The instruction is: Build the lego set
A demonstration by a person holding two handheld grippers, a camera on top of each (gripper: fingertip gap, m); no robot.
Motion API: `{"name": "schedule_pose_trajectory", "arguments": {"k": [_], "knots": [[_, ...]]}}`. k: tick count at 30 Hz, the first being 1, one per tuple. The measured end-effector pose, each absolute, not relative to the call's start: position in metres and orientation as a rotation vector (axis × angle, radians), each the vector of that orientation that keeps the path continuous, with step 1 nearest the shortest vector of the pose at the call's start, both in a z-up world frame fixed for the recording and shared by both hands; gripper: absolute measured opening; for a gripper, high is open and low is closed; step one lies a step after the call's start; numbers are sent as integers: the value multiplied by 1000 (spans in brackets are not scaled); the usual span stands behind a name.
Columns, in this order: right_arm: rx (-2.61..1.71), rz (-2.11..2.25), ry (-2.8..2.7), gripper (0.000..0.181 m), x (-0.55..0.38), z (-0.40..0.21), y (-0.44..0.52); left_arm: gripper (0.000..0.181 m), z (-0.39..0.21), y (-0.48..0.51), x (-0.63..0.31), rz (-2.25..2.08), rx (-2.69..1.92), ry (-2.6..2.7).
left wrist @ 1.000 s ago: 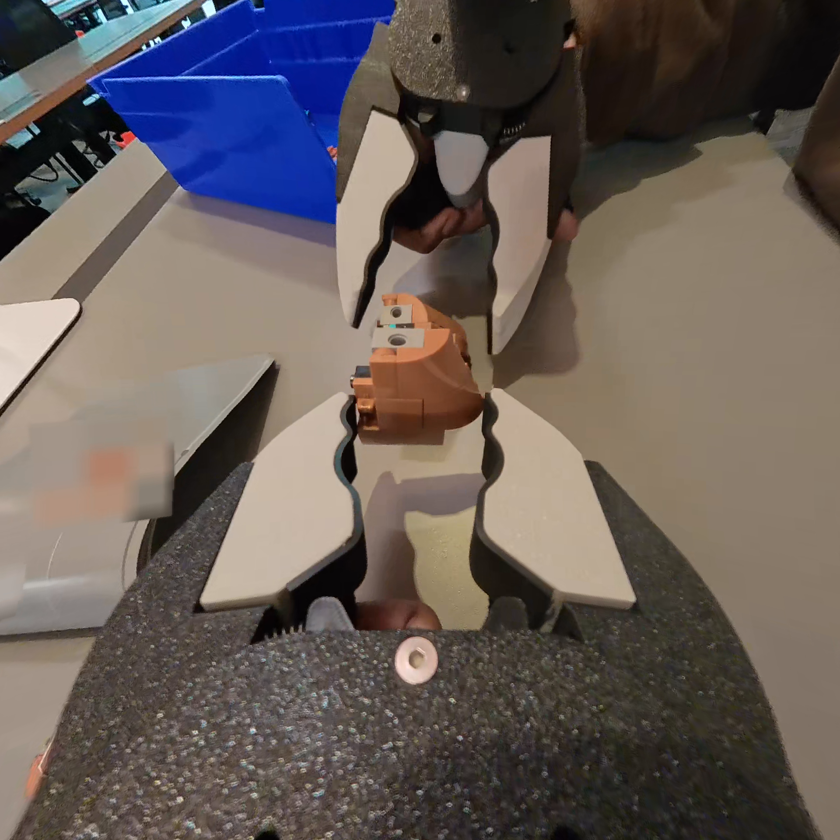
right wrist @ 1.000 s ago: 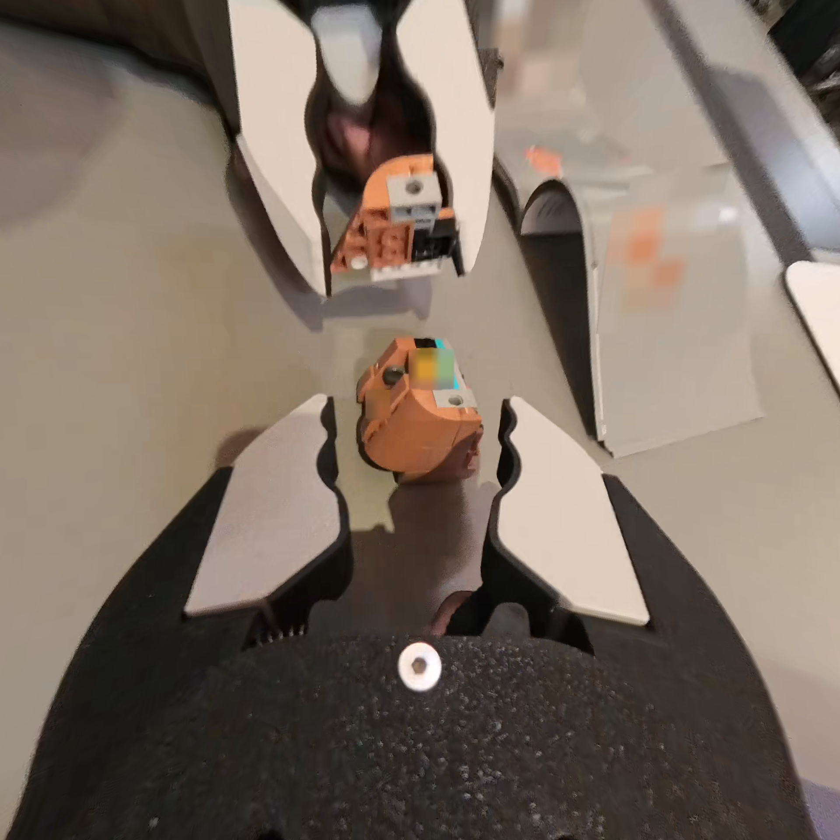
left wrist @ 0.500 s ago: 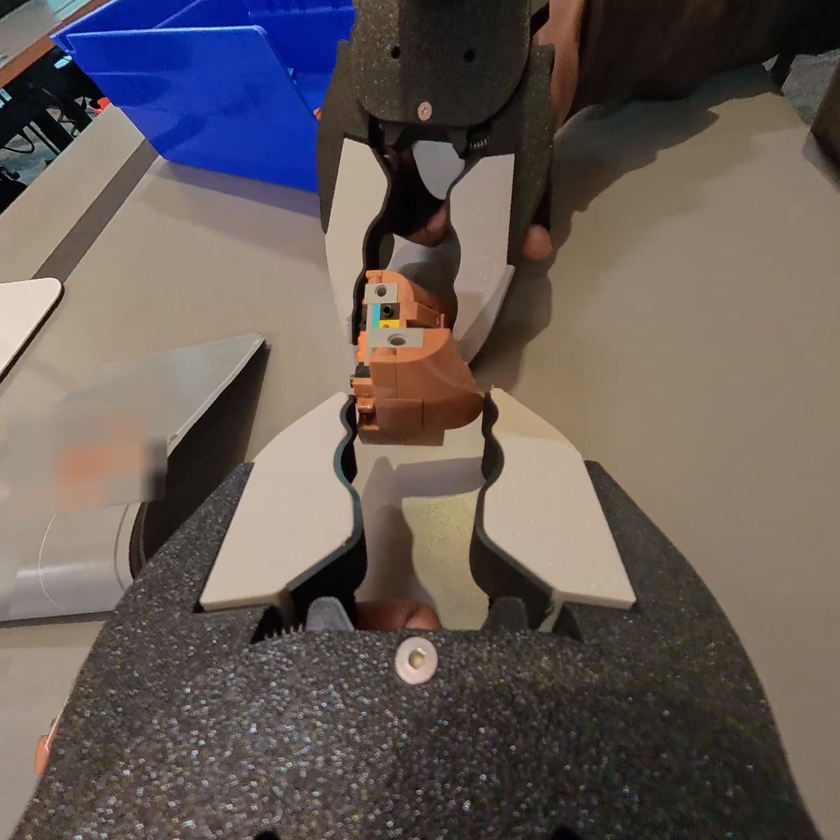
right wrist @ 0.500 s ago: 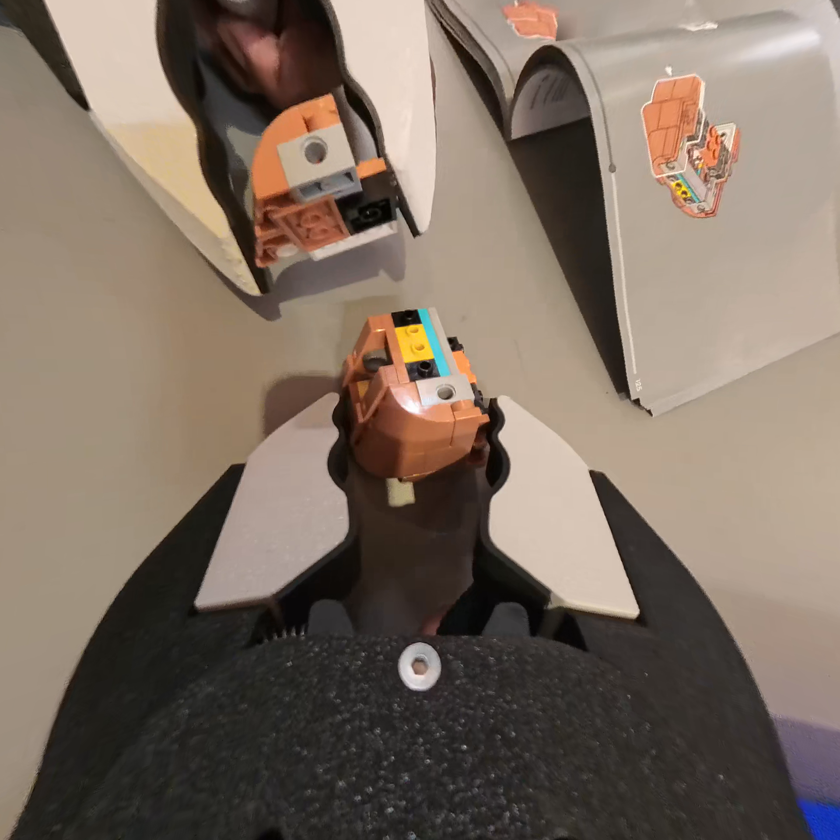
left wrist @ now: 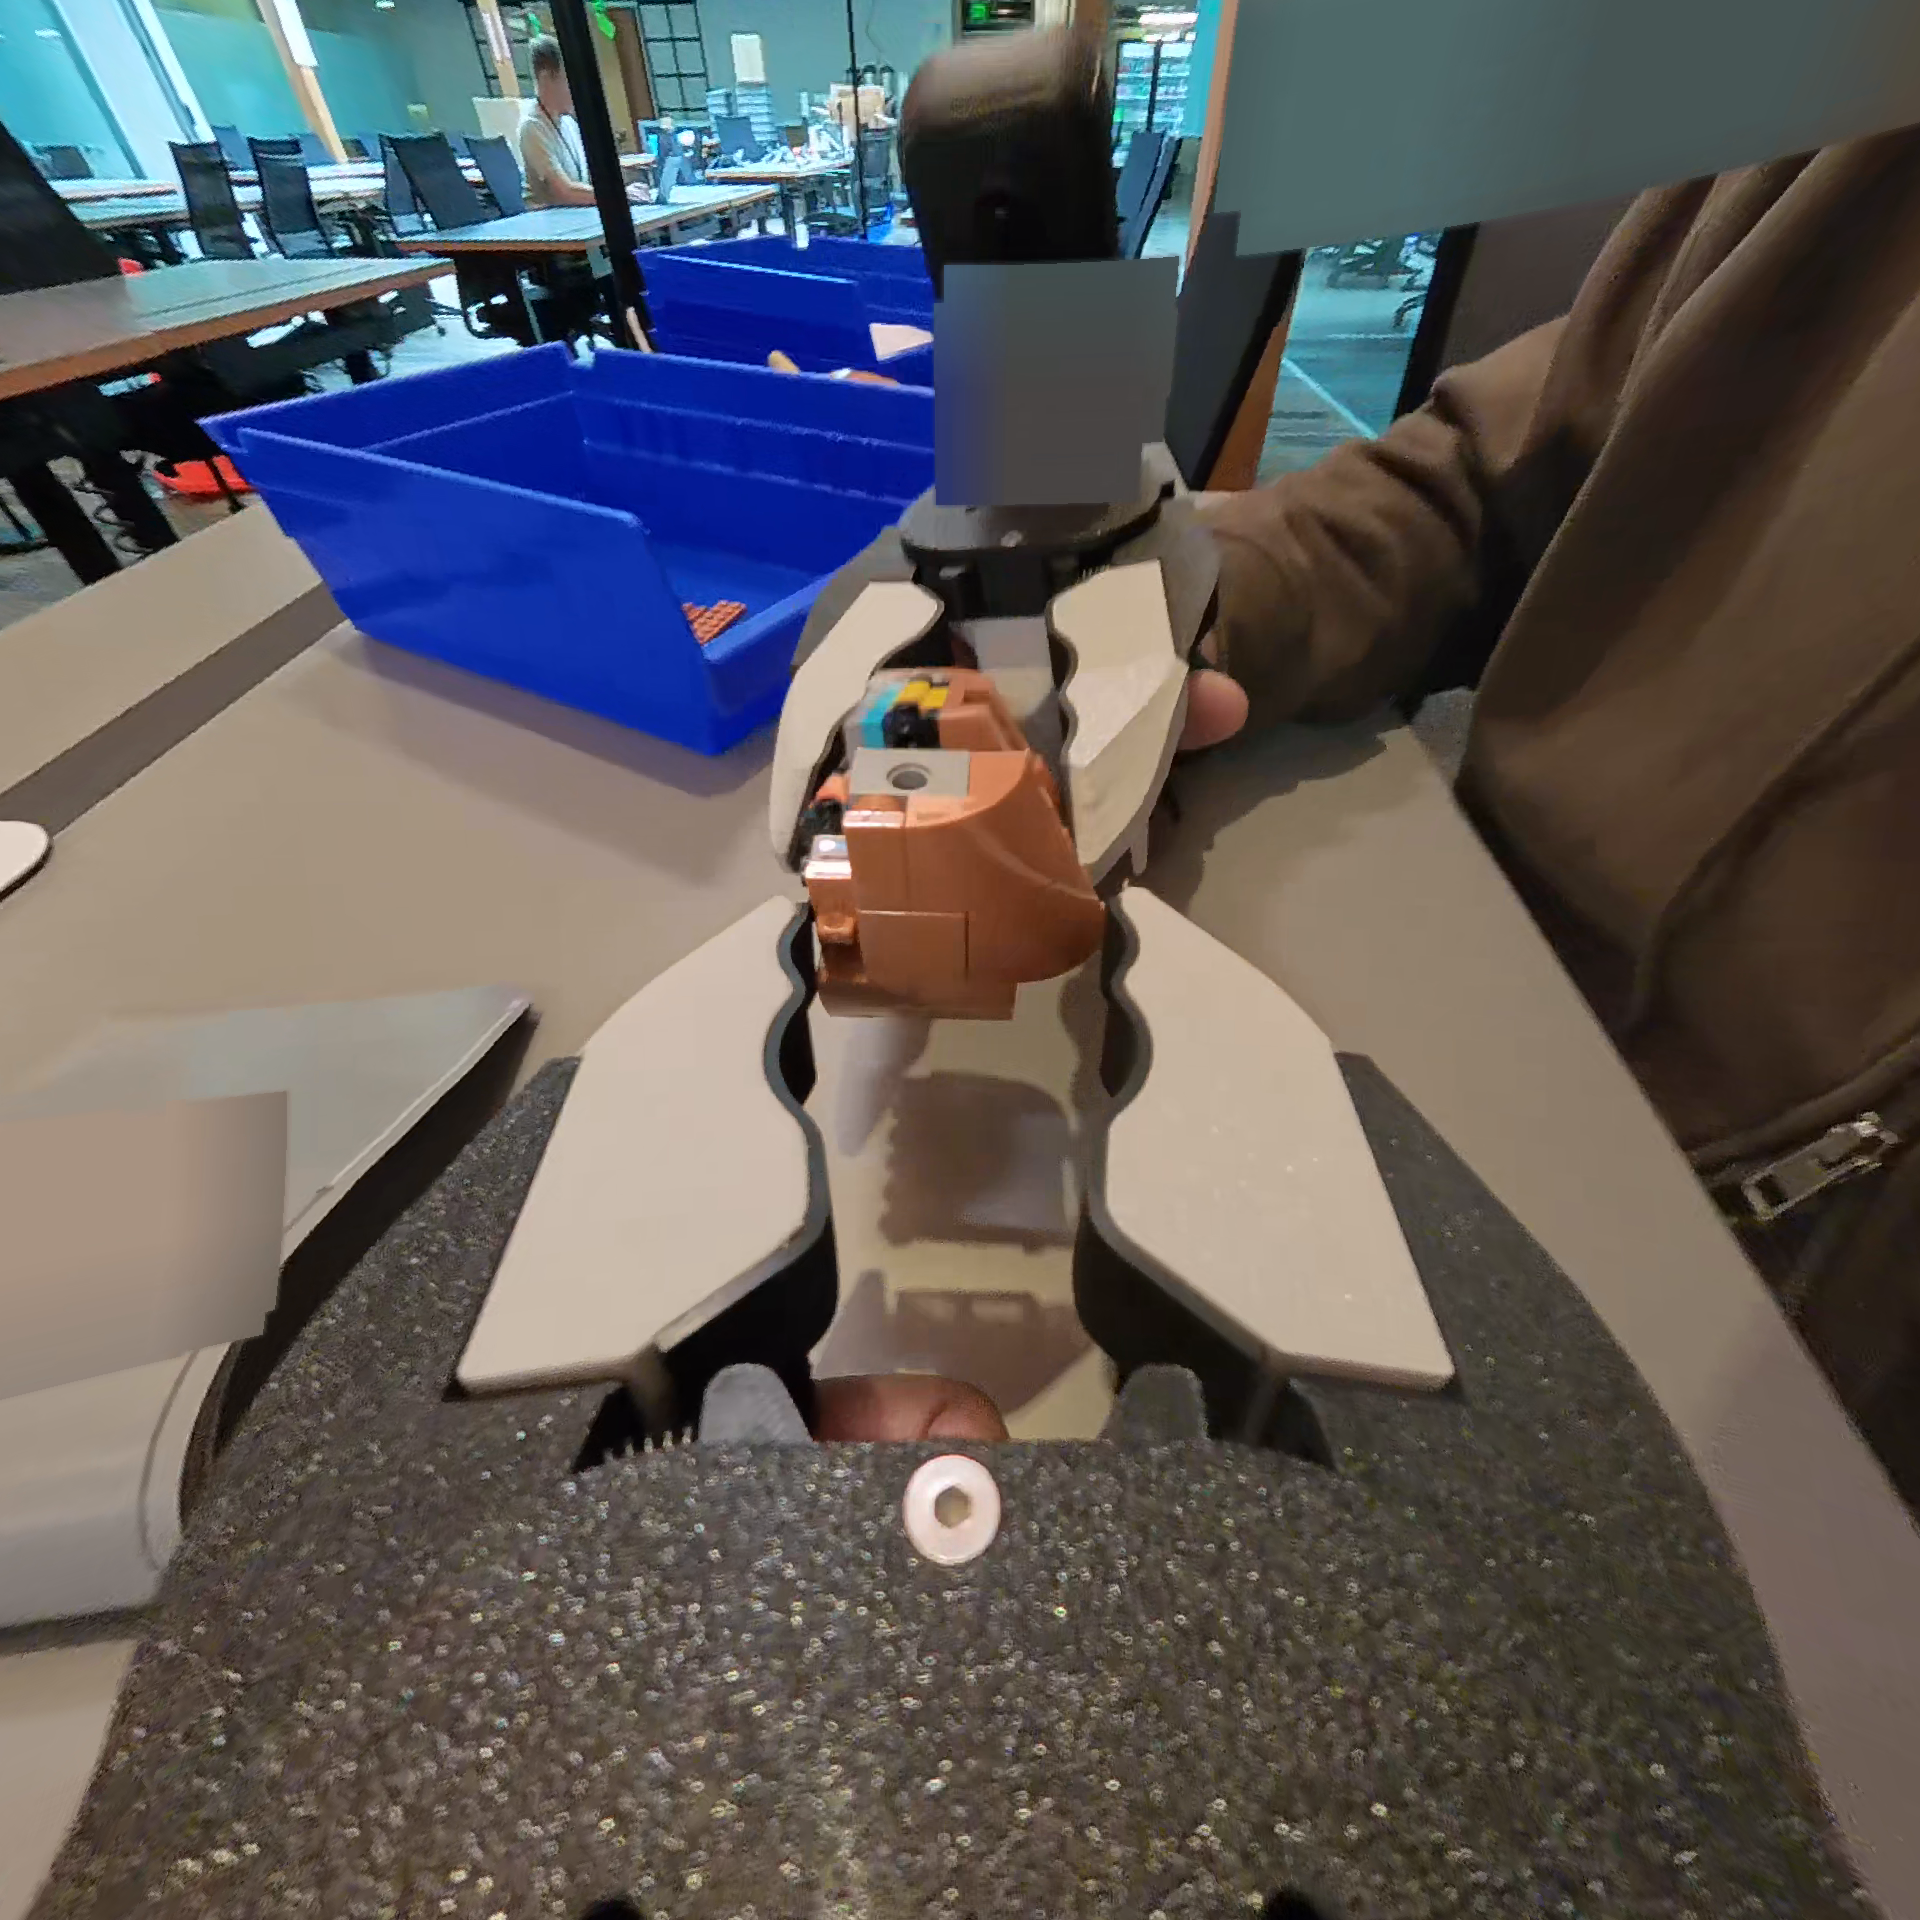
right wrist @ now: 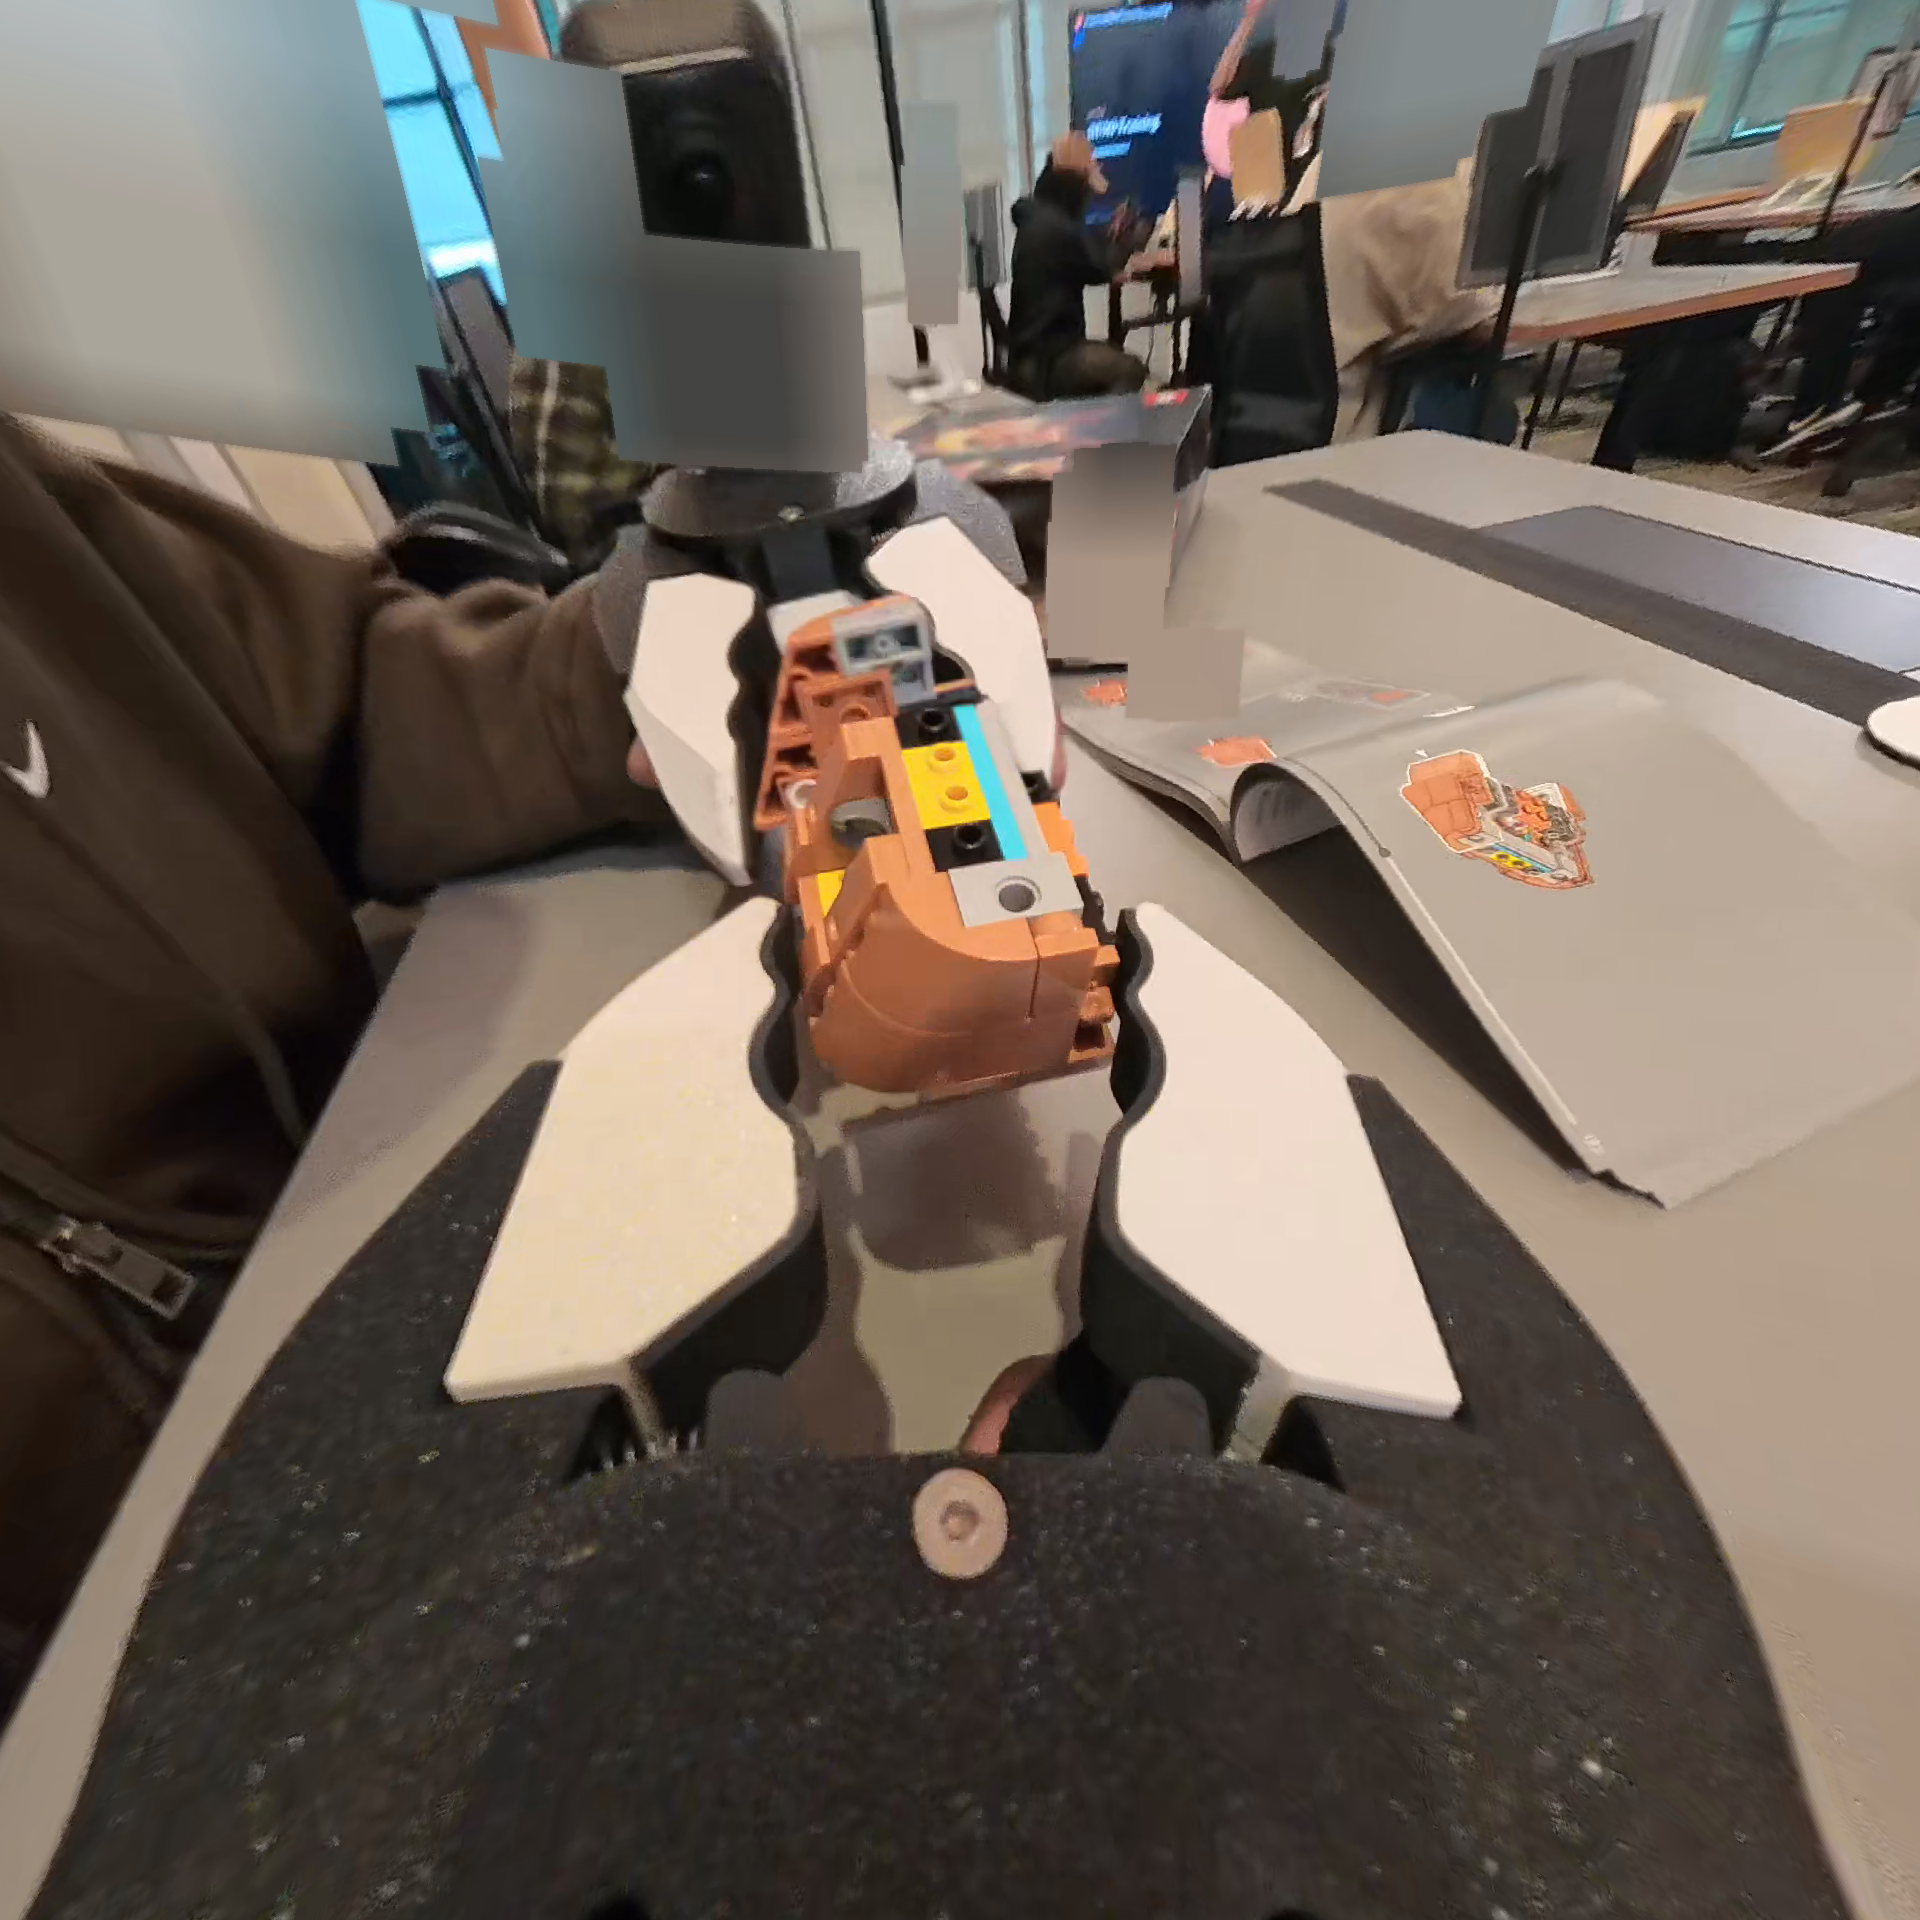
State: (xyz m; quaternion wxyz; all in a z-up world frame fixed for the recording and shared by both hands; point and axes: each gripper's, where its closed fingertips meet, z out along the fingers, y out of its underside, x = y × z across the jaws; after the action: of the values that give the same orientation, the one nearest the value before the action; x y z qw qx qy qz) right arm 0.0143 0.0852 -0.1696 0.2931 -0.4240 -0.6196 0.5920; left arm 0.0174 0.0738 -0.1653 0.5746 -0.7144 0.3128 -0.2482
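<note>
grey tabletop, open office behind it with desks and a few seated people, and the work held up off the table.

left gripper (left wrist: 951, 940) has its fingers clamped on one brown lego section (left wrist: 956, 894), pinched near its rear so the mating end points forward. right gripper (right wrist: 951, 977) is likewise closed around the other brown lego section (right wrist: 961, 977), the one showing a yellow, black and light-blue strip along its top. the two grippers face each other nose to nose, each holding its half from the outer end; that looks deliberate, leaving the joining faces free and the press running straight along both tools. from the right wrist view the halves appear pushed together into one long body, though i cannot tell whether the studs have fully seated.

just beside the hands, on the right gripper's side, an instruction booklet (right wrist: 1558, 935) lies open on the table (right wrist: 1714, 1299), its page arching up, near enough to glance at. farther off, blue bins (left wrist: 540, 551) sit at the table's far side with a few brown pieces left in one, well apart from the join. a person's brown sleeve (left wrist: 1382, 582) reaches in behind the right gripper.
</note>
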Motion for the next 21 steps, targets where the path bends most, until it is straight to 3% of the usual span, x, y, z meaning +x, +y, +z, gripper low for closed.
{"name": "schedule_pose_trajectory", "arguments": {"k": [21], "knots": [[-1059, 1719, -906, 59, 57, -85, 59, 54, -78, 52, 58, -375, -2188, 1320]]}}
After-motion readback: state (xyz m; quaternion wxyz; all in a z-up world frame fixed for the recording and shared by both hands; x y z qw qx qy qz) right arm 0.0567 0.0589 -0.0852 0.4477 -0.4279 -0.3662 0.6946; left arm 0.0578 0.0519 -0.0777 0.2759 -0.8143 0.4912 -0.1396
